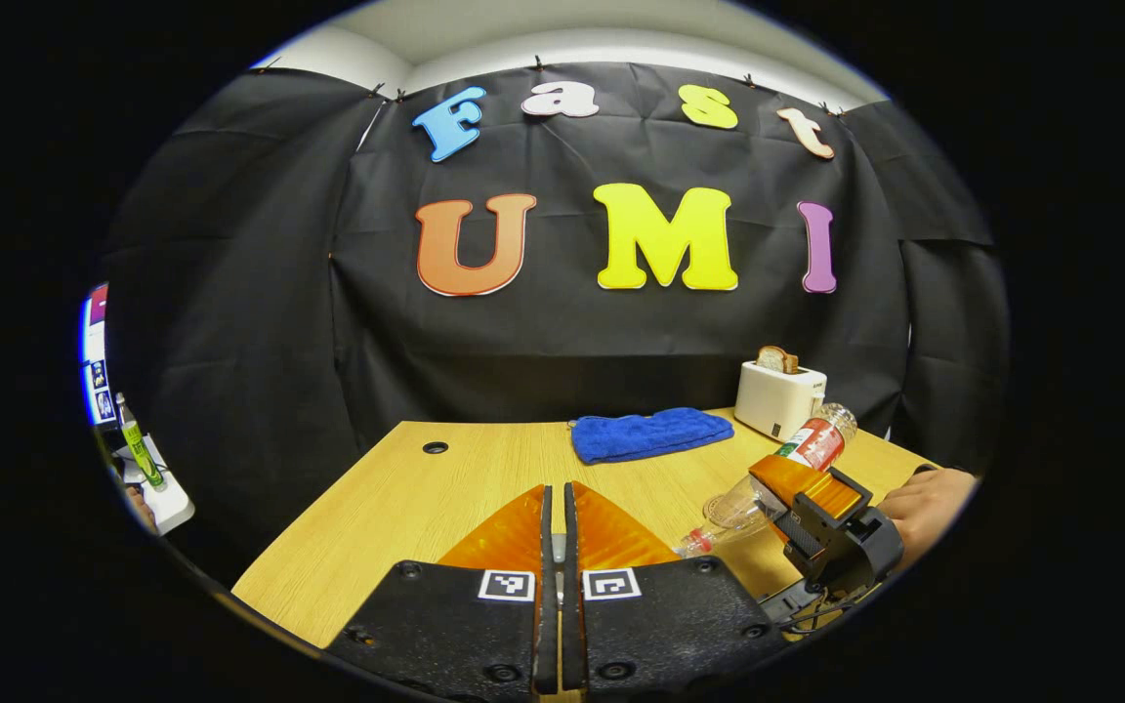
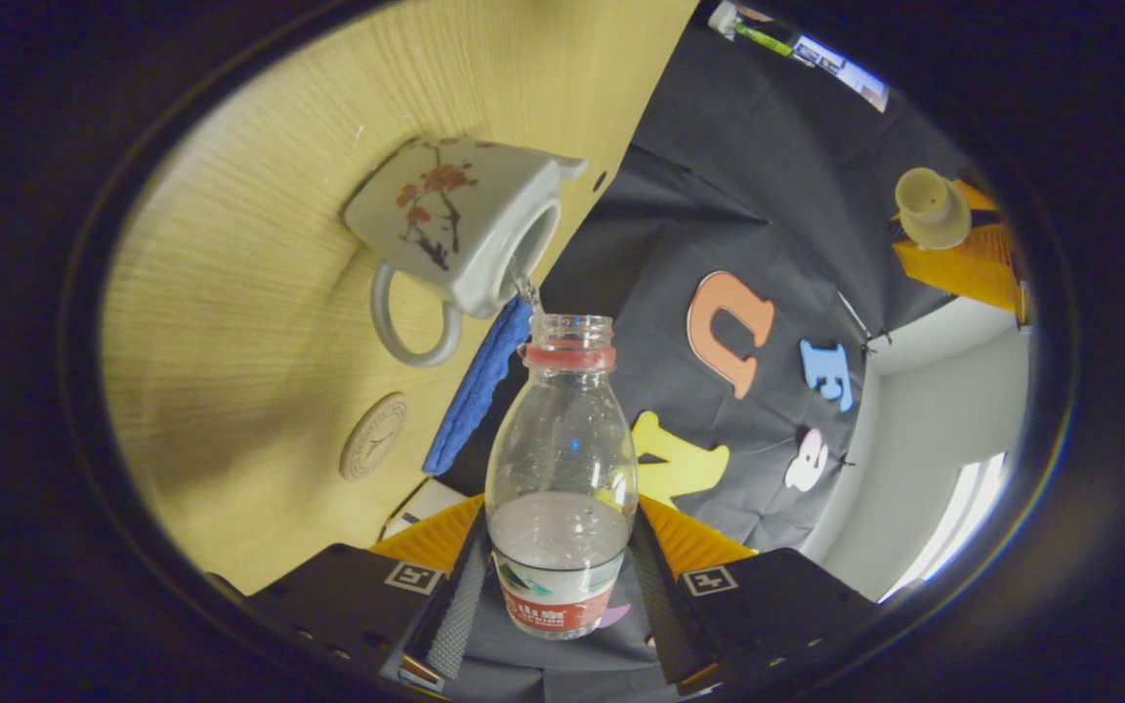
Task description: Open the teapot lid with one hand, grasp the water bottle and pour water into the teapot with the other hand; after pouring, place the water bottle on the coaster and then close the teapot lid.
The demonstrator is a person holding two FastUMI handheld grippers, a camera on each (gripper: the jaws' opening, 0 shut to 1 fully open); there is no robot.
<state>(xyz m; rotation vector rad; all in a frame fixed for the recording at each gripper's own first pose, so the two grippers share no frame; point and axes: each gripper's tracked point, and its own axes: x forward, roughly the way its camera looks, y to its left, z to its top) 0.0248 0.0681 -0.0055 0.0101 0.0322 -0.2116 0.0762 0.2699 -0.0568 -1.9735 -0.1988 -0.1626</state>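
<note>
The clear water bottle (image 2: pixel 562 459), uncapped with a red neck ring, is tipped with its mouth toward the teapot, and my right gripper (image 2: pixel 562 532) is shut on its labelled body. A thin stream of water runs from the mouth into the open top of the white teapot (image 2: pixel 445 220), which has red blossoms painted on it. In the left gripper view the bottle (image 1: pixel 802 451) slants down to the left in the right gripper (image 1: pixel 797 483), a hand (image 1: pixel 929 508) behind it. My left gripper (image 1: pixel 559 493) is shut; from the right gripper view it (image 2: pixel 948 234) holds the pale lid (image 2: pixel 932 205) aloft.
A round coaster (image 2: pixel 374 436) lies on the wooden table (image 2: pixel 260 293) near the teapot's handle. A folded blue cloth (image 1: pixel 650 433) and a white toaster (image 1: pixel 777 395) with a slice of bread stand at the table's back. Black cloth walls the booth.
</note>
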